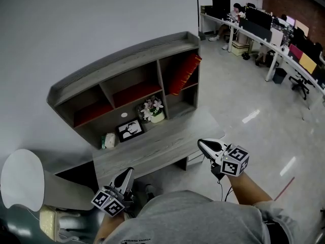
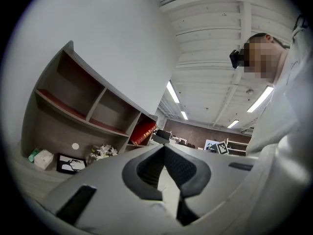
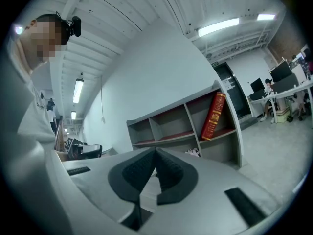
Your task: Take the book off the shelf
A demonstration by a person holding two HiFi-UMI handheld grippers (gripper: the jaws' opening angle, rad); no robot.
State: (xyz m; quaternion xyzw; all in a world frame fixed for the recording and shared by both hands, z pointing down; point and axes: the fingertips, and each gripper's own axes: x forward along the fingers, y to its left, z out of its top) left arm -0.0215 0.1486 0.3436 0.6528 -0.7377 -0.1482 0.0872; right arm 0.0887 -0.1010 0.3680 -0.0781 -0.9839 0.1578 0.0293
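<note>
book in shelf's right compartment, flowers right of frame

A grey desk carries a small pot of white flowers, a black-framed picture just beside it and a pale box further left. Far back, long white tables hold dark monitors (a person sits there), with a black office chair nearby.

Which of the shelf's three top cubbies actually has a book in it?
The right-hand cubby: a red book leans inside it; the other two hold no book.
</note>
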